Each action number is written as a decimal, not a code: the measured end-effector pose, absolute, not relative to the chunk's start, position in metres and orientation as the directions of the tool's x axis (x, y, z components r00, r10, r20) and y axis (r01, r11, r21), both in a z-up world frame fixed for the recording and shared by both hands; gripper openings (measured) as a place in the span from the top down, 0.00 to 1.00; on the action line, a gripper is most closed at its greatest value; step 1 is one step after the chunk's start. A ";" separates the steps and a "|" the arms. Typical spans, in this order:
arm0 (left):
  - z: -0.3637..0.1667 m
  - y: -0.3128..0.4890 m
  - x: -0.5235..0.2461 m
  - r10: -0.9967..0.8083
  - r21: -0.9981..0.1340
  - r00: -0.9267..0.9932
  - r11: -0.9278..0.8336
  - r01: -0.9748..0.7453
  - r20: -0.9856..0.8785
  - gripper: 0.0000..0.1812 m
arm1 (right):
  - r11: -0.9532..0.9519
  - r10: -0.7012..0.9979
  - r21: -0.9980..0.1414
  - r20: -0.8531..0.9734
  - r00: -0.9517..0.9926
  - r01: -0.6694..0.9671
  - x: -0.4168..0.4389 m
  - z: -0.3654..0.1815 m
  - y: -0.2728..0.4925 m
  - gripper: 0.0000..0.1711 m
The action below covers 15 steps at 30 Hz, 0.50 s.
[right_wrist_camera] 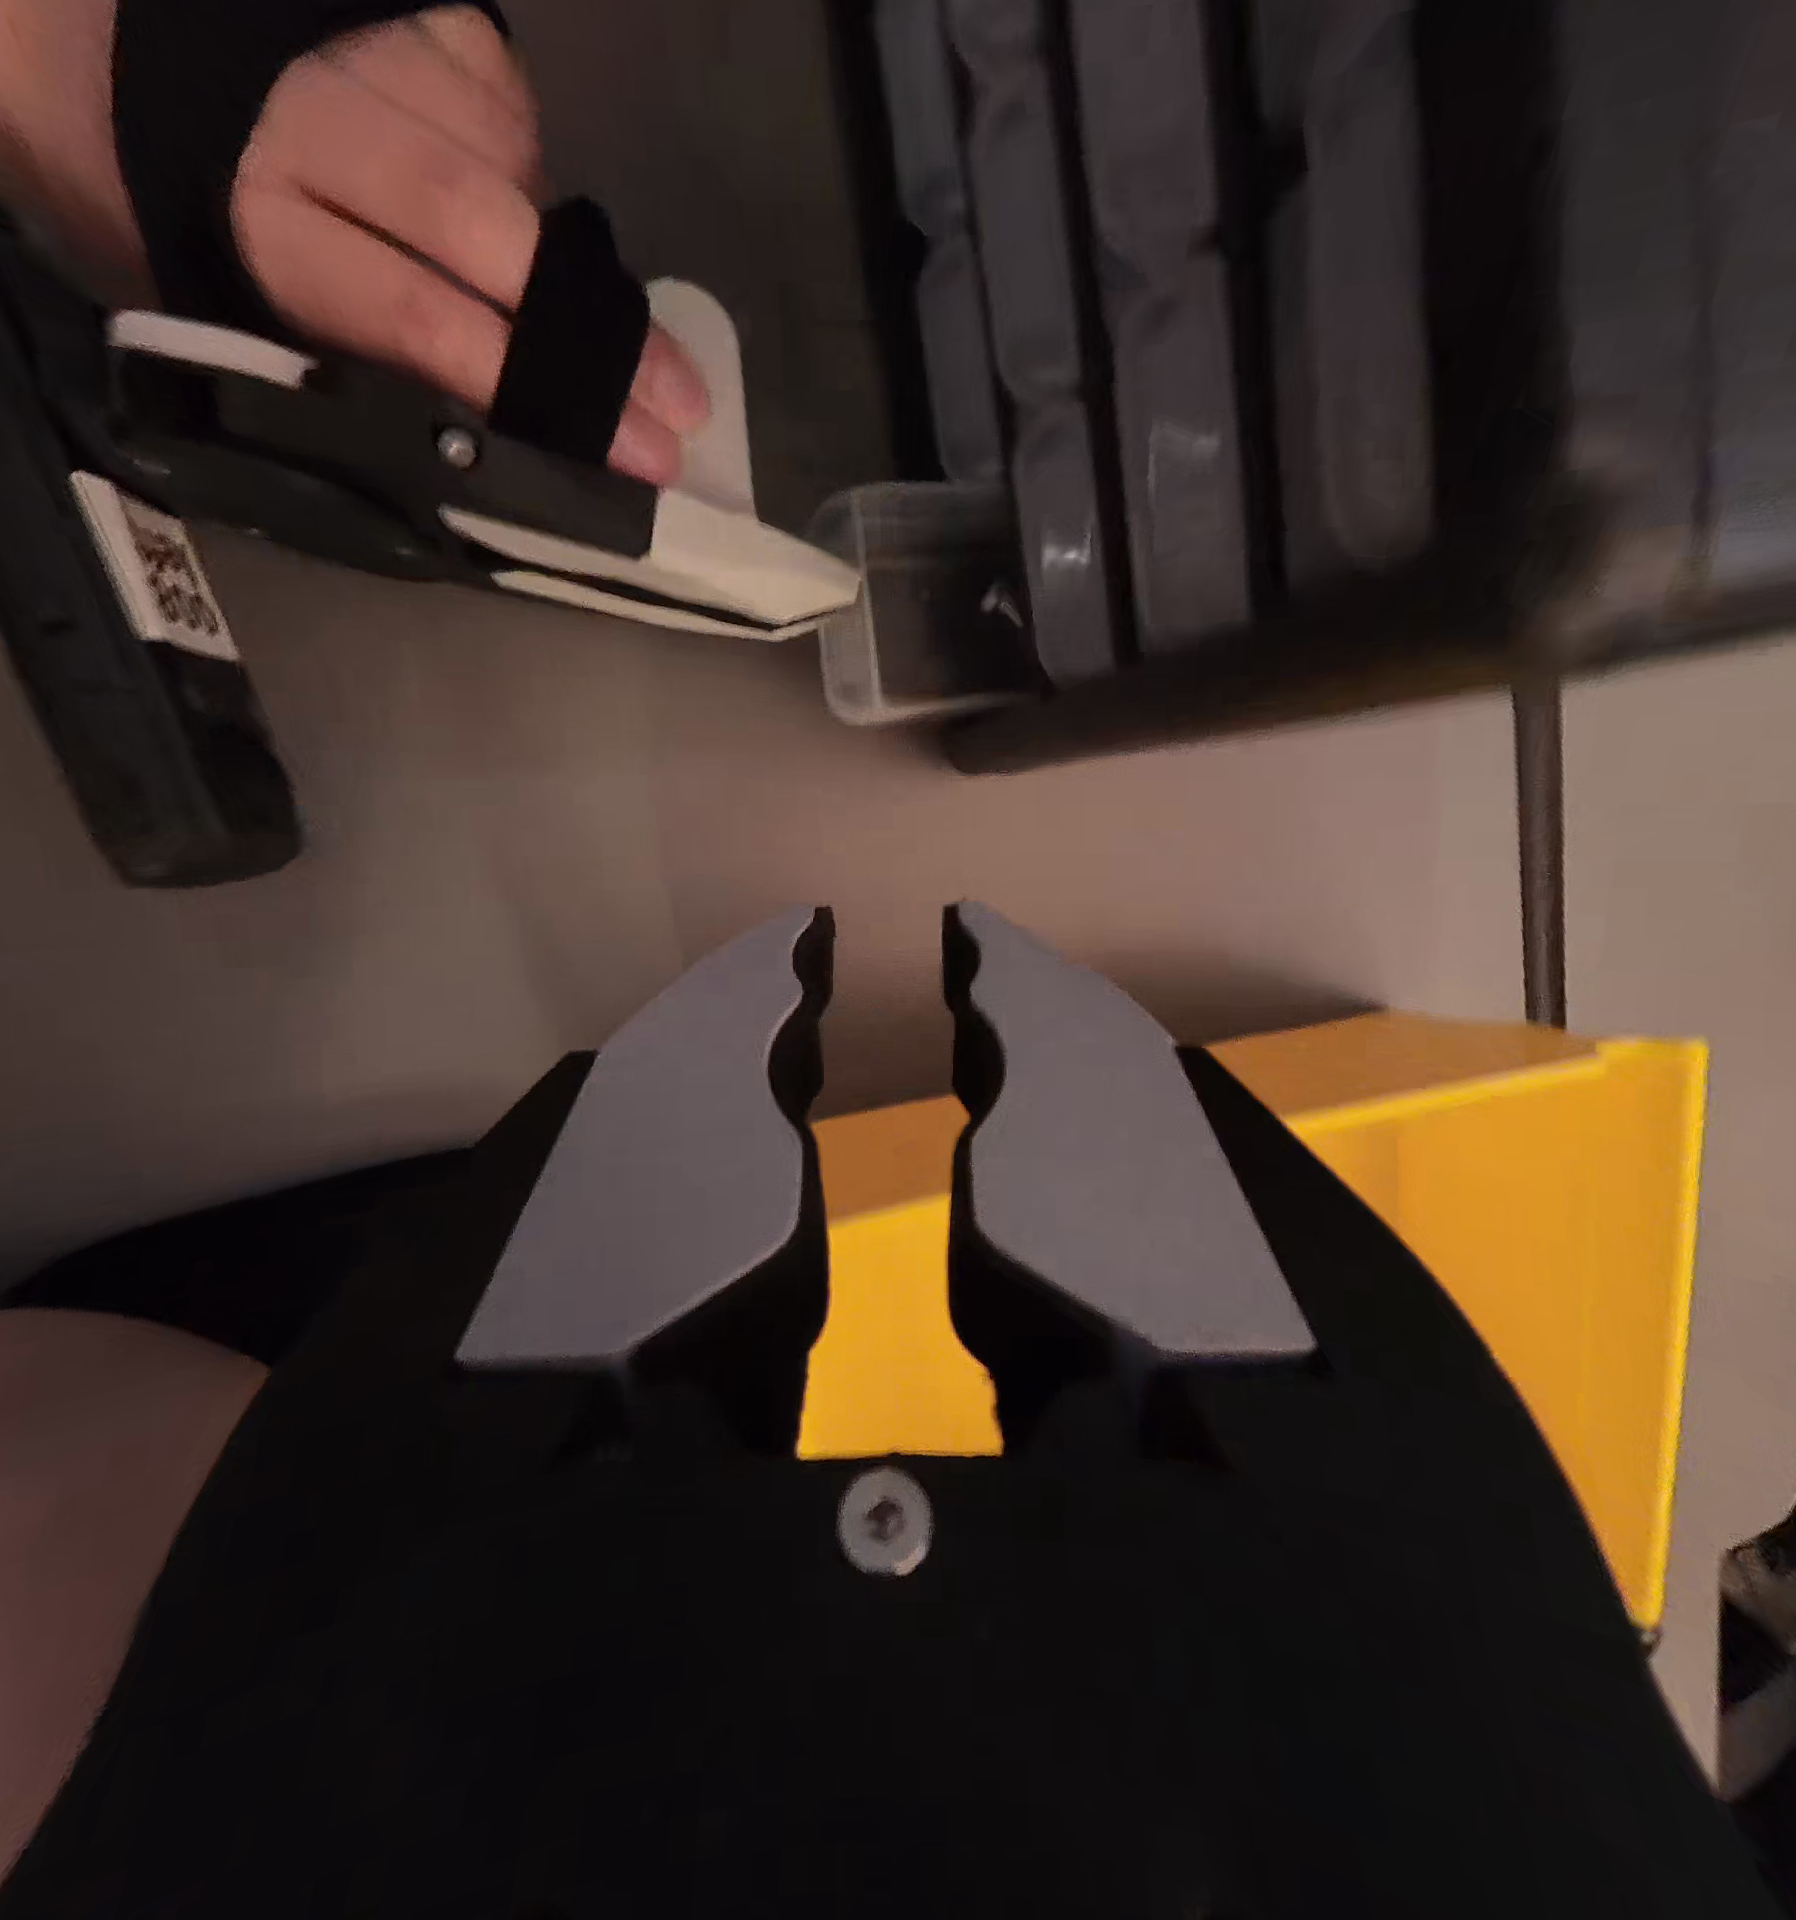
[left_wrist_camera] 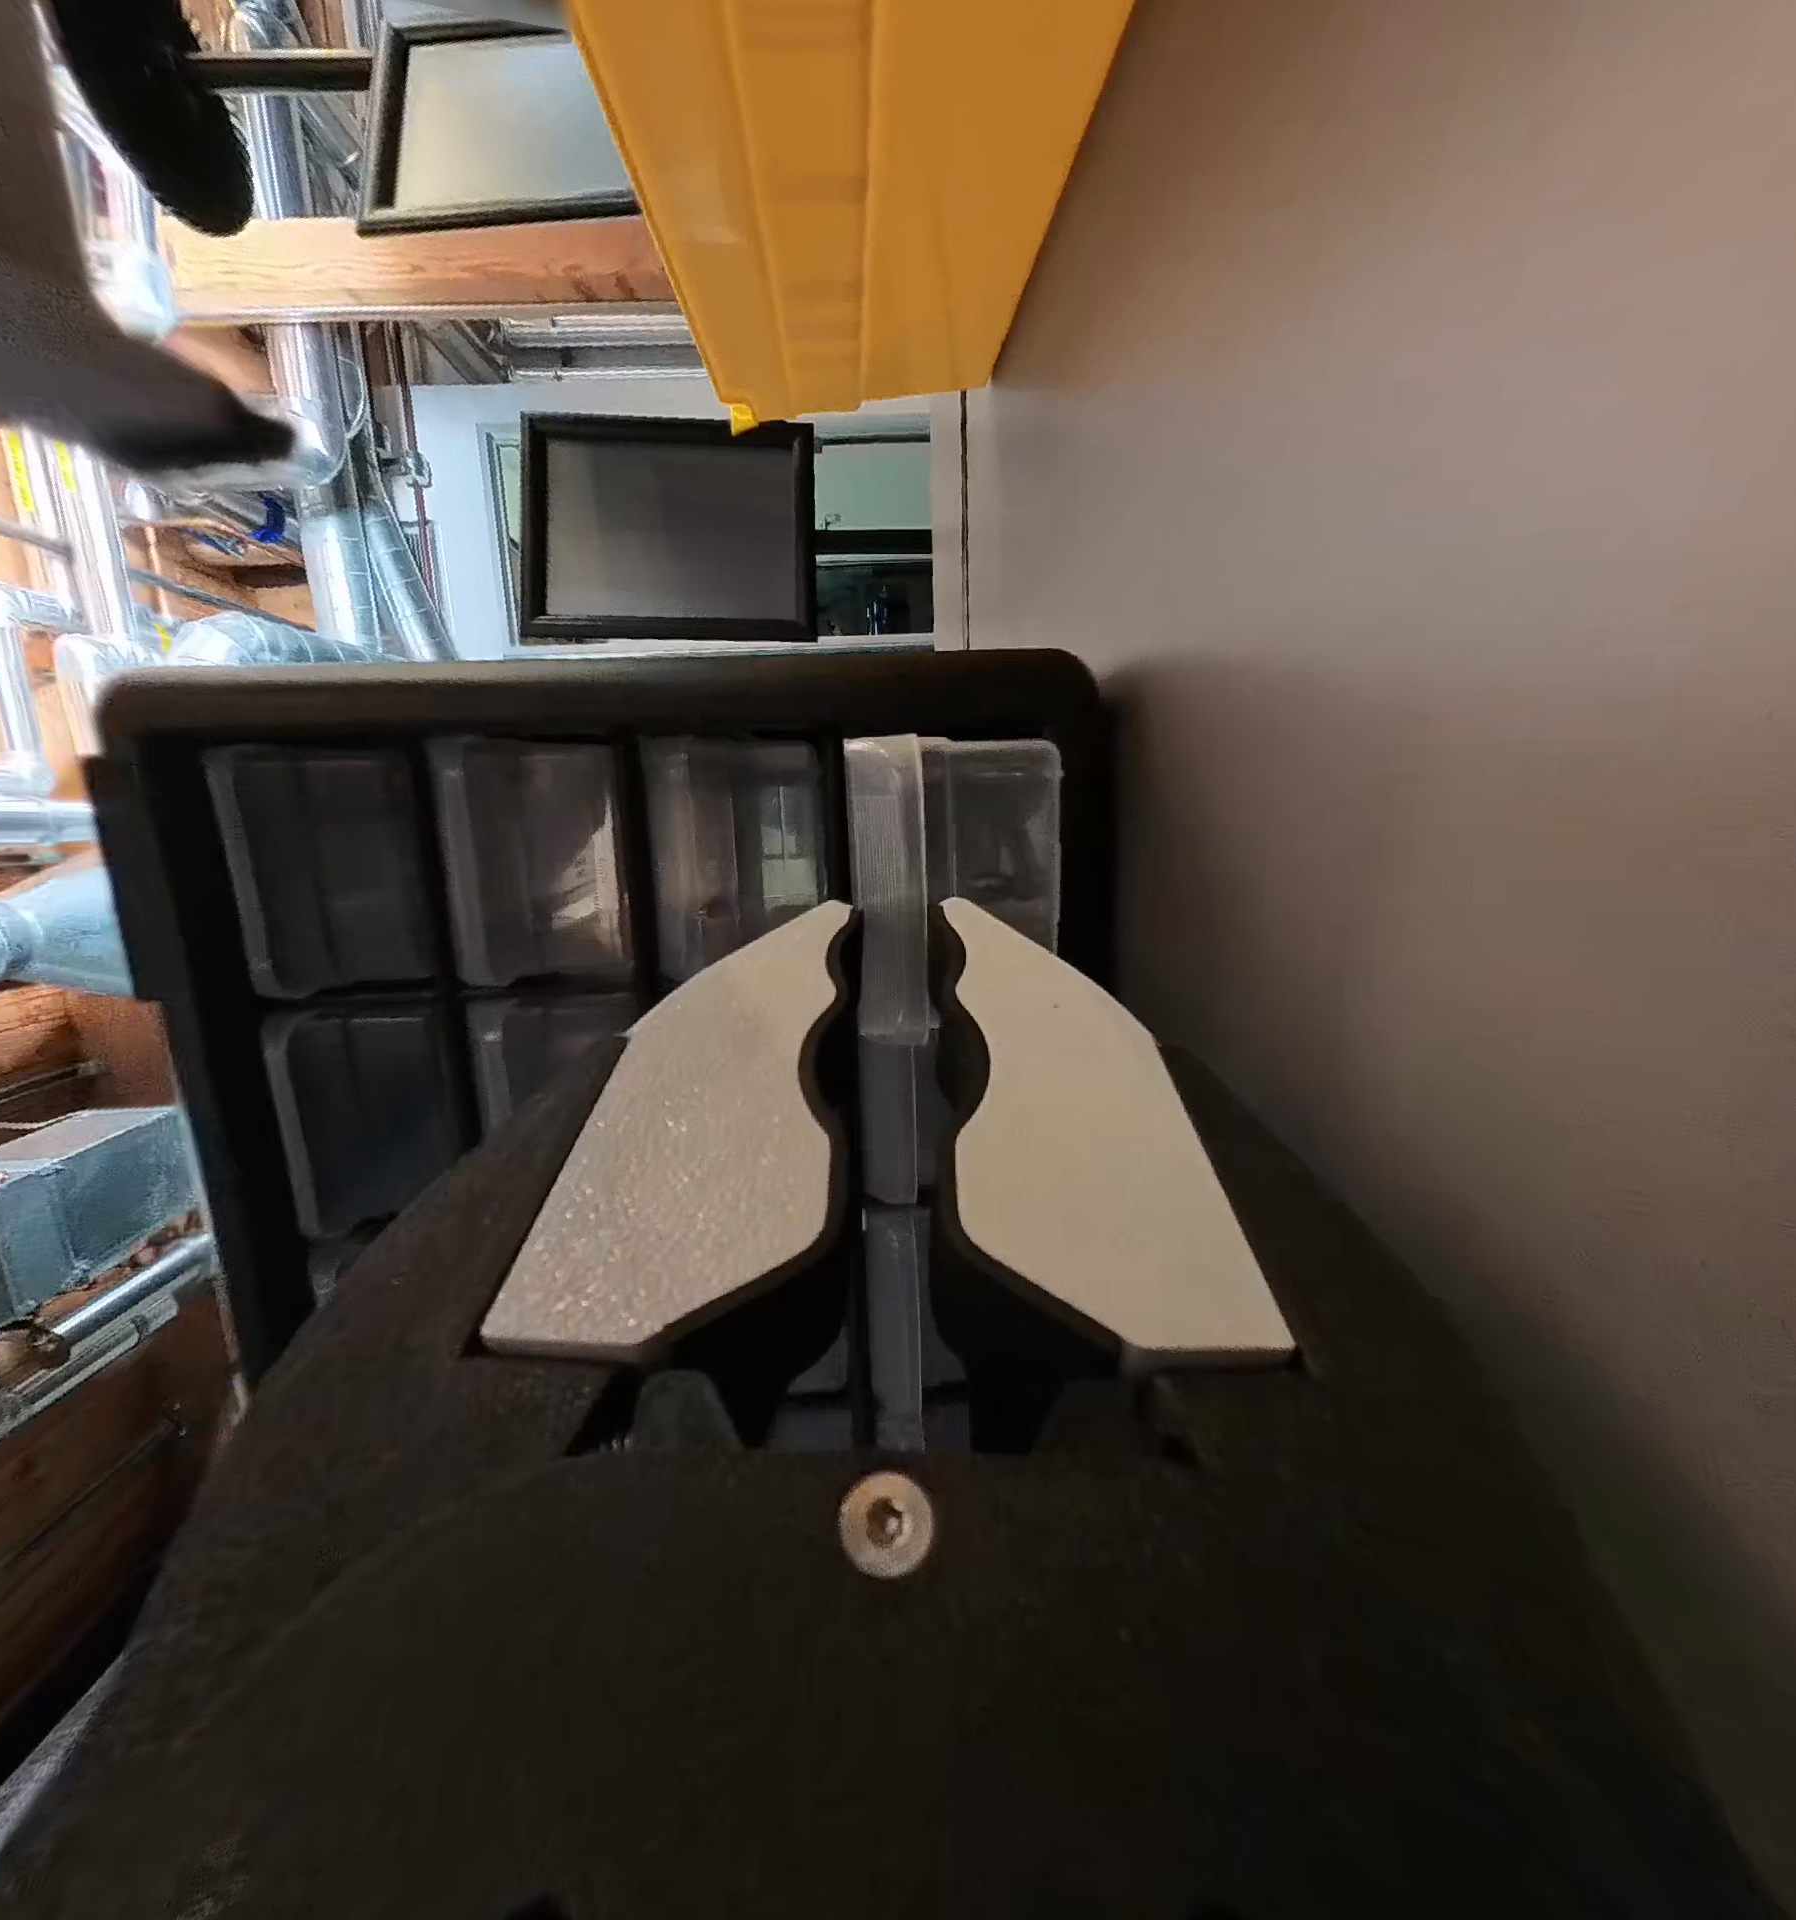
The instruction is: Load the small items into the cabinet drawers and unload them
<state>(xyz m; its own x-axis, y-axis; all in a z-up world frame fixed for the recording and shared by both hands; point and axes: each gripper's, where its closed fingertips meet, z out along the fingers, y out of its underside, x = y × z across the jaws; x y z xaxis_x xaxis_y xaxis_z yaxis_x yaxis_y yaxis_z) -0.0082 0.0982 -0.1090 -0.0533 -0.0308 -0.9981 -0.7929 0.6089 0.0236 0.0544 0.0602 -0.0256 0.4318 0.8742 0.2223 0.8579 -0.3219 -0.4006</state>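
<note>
A black small-parts cabinet (left_wrist_camera: 582, 691) with several clear drawers stands on the brown table (left_wrist_camera: 1445, 935). My left gripper (left_wrist_camera: 896, 914) is shut on the front lip of one clear drawer (left_wrist_camera: 987, 831) in the row next to the table. In the right wrist view that drawer (right_wrist_camera: 904, 623) sticks partly out of the cabinet (right_wrist_camera: 1289, 717), with the left gripper (right_wrist_camera: 821, 608) at its front edge. I cannot tell what is inside it. My right gripper (right_wrist_camera: 889, 920) is slightly open and empty. It hovers over the table, apart from the cabinet, near a yellow bin (right_wrist_camera: 1445, 1195).
The yellow bin (left_wrist_camera: 852, 187) sits on the table beyond the cabinet. A gloved hand (right_wrist_camera: 385, 239) holds the left gripper. A thin metal pole (right_wrist_camera: 1543, 831) stands past the table edge. Dark-framed screens (left_wrist_camera: 665, 525), pipes and wooden beams fill the background. The tips of one gripper are about 12 cm away from the tips of the other. My left gripper's tips are some 30 cm from the thin metal pole (right_wrist_camera: 1543, 831).
</note>
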 end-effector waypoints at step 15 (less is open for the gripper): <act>-0.115 0.048 -0.023 -0.044 0.047 -0.094 0.620 -0.783 -0.995 0.94 | -0.142 0.975 -0.129 0.156 0.161 0.981 -0.014 -0.133 0.095 0.90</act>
<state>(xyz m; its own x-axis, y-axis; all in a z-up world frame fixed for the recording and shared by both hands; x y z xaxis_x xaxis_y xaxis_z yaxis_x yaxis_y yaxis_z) -0.0231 0.0477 -0.1148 -0.0938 -0.0437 -0.9946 -0.7829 0.6204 0.0466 -0.0136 0.0951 -0.1331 0.1614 0.9745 0.1556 0.9814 -0.1419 -0.1290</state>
